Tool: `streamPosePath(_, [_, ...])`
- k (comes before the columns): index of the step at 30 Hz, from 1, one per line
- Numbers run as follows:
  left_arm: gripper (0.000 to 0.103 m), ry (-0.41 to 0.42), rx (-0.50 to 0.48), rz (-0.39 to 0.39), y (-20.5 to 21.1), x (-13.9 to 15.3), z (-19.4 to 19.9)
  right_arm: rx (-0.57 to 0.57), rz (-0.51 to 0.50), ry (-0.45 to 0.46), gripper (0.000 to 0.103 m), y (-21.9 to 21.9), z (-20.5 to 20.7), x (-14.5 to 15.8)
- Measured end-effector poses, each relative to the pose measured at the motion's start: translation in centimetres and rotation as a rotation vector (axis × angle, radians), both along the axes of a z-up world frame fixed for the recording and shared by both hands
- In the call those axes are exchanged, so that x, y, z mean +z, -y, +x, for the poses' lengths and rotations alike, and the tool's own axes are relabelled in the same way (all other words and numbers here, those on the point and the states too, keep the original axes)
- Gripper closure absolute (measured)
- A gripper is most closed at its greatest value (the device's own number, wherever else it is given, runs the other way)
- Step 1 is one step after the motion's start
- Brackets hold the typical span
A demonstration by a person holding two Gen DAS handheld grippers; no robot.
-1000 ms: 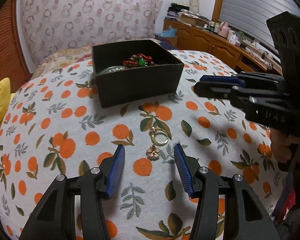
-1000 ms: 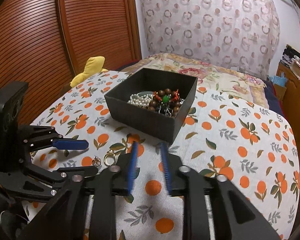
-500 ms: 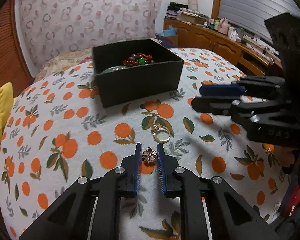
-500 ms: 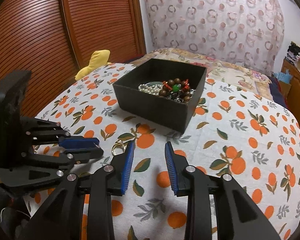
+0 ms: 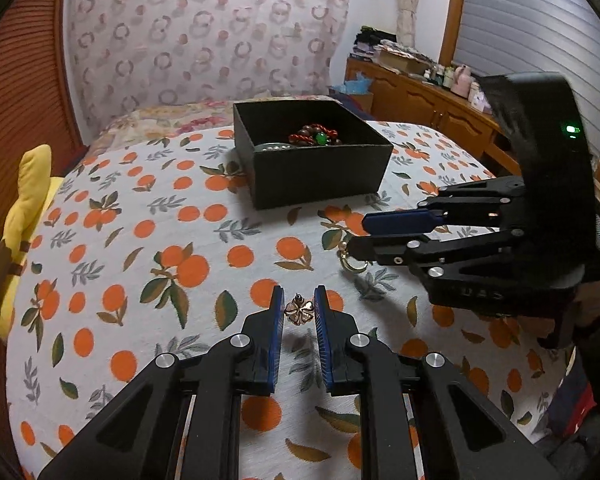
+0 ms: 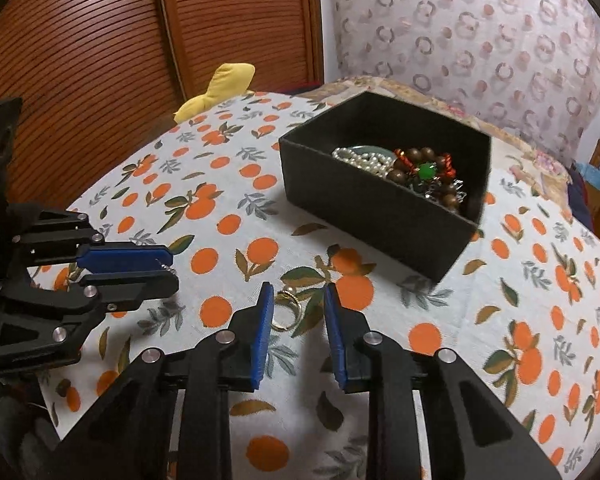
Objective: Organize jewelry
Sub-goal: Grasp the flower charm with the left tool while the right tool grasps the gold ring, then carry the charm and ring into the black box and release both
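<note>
- The left gripper [image 5: 299, 312] is pinching a small flower-shaped earring [image 5: 299, 311] between its blue pads; the piece is looking lifted just clear of the orange-print cloth [image 5: 188, 264], though contact with the cloth cannot be ruled out
- The jaws are standing nearly together with only the earring filling the gap, and its post is pointing up towards the far side
- The right gripper [image 6: 298, 316] is hovering with its jaws apart, straddling a gold ring [image 6: 286, 312] lying on the cloth; it is not touching the ring
- The black box [image 6: 384, 204] is sitting well beyond both tools, on the far side of the cloth, already carrying a pearl strand [image 6: 360, 160] and a wooden bead bracelet with a green stone [image 6: 424, 176]
- To do this step well, the left gripper should be keeping a steady squeeze, since so small and thin a piece is likely to twist out if the grip loosens
- A level carry to the box seems wise, rising enough to clear the near wall before letting go over a bare part of the floor of the box
- In the left view the right gripper [image 5: 396, 236] is reaching in from the right, close to the route to the box, so the left one is better off passing on the left of it
- The ring is lying flat, so the right pads will probably need to come down to cloth level before closing
</note>
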State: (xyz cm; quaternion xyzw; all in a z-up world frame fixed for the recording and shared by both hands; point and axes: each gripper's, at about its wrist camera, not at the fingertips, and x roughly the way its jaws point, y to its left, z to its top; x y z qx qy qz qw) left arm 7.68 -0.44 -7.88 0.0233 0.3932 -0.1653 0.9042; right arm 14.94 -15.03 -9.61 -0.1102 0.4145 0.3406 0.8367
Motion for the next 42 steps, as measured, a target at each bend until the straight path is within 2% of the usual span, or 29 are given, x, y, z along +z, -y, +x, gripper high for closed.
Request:
streamPosePath(5, [0.089,0.000,0.002,-0.009,-0.3,-0.1,-0.1,0.004,-0.010,-0.009,0.075,-0.7,0.0,-0.4])
streamPosePath(10, [0.089,-0.002,0.002,-0.008,-0.3,-0.2,-0.2,0.018,-0.083,0.048,0.075,-1.6,-0.8,-0.7])
streamPosePath(12, [0.089,-0.001,0.003,-0.009,-0.3,-0.1,-0.2,0.023,-0.091,0.054,0.077,-1.6,-0.9,-0.7])
streamPosePath(13, [0.089,0.000,0.004,-0.010,-0.3,-0.1,-0.2,0.031,-0.089,0.053,0.081,-1.7,-1.0,-0.7])
streamPosePath(19, [0.089,0.008,0.009,-0.009,-0.4,0.1,0.0,0.038,-0.093,0.066,0.082,-1.7,-1.4,-0.7])
streamPosePath(30, [0.089,0.037,0.007,-0.020,0.3,1.7,1.8,0.010,-0.028,0.106,0.081,0.4,-0.9,2.0])
streamPosePath(37, [0.089,0.077,0.009,-0.032,0.7,3.7,3.9,-0.048,0.024,0.152,0.081,2.6,2.1,4.6])
streamPosePath(42, [0.089,0.098,0.012,-0.031,1.2,5.1,6.0,-0.079,0.055,0.155,0.081,3.5,4.5,5.3])
